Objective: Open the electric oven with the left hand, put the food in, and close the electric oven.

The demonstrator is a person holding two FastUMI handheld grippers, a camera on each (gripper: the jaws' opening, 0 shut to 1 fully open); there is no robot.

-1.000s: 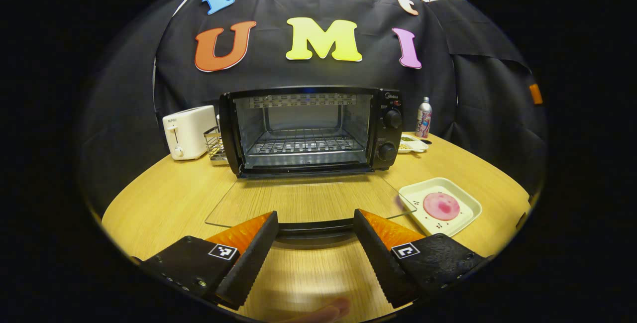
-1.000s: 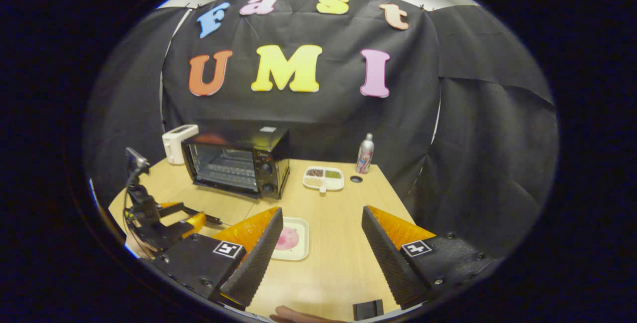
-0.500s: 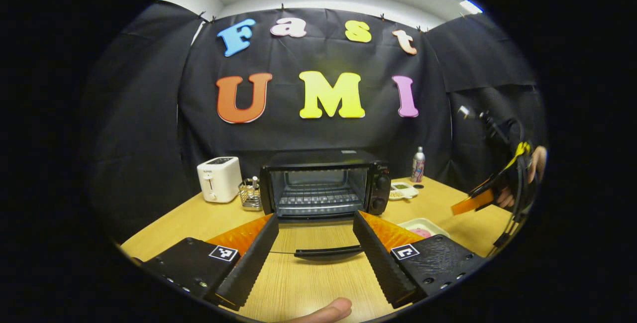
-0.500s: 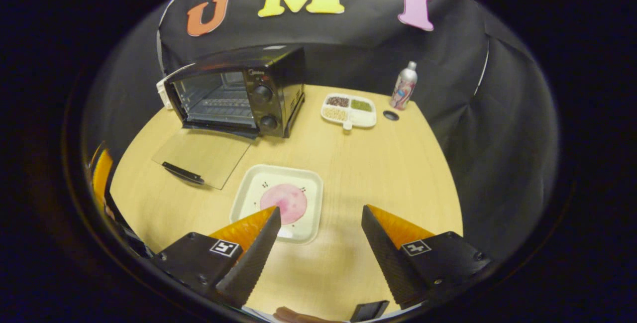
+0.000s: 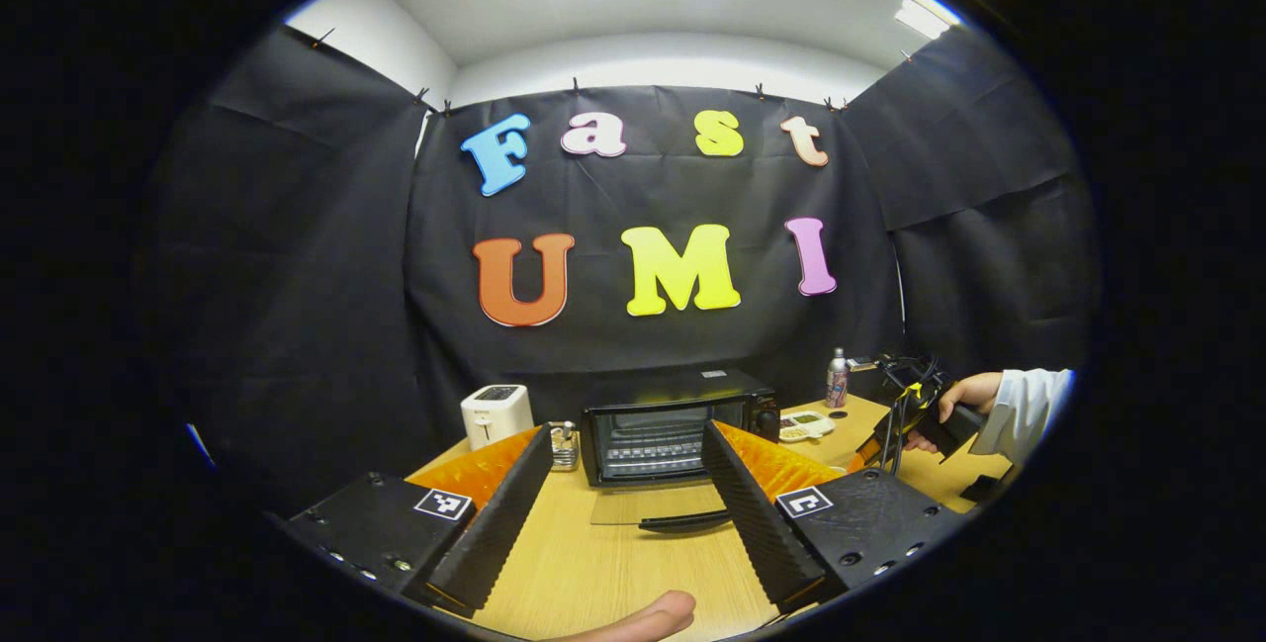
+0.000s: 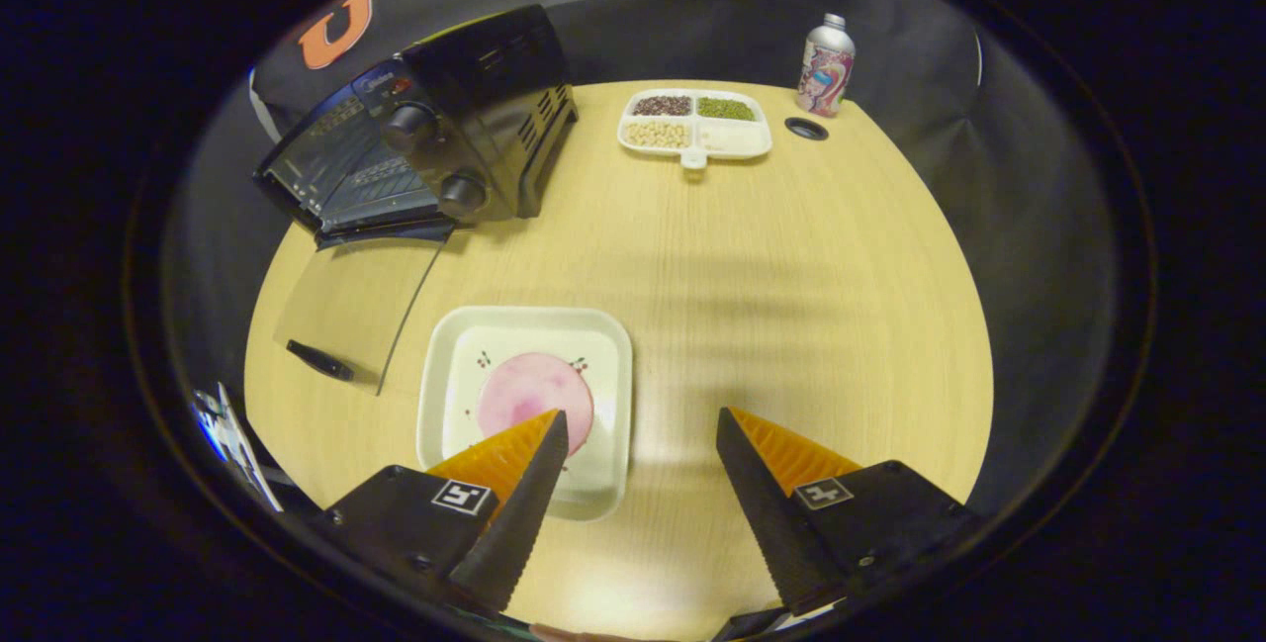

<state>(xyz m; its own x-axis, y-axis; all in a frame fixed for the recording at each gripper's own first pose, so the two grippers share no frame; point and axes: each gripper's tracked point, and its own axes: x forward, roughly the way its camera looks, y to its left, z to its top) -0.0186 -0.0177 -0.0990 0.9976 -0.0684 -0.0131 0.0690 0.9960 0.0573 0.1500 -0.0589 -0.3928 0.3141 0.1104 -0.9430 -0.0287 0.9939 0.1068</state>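
While the electric oven [image 5: 676,425] stands at the back of the wooden table [image 6: 791,266] with its glass door [image 6: 351,311] folded flat onto the tabletop, the left gripper [image 5: 627,504] hangs well short of it, jaws spread and holding nothing. The right gripper [image 6: 638,494] (also spread and empty) hovers over the near edge of a white square plate [image 6: 522,405], where a round pink slice of food [image 6: 535,400] lies. A divided snack tray [image 6: 695,124] and a metal bottle [image 6: 824,65] sit farther back, and a white toaster [image 5: 496,413] stands left of the oven.
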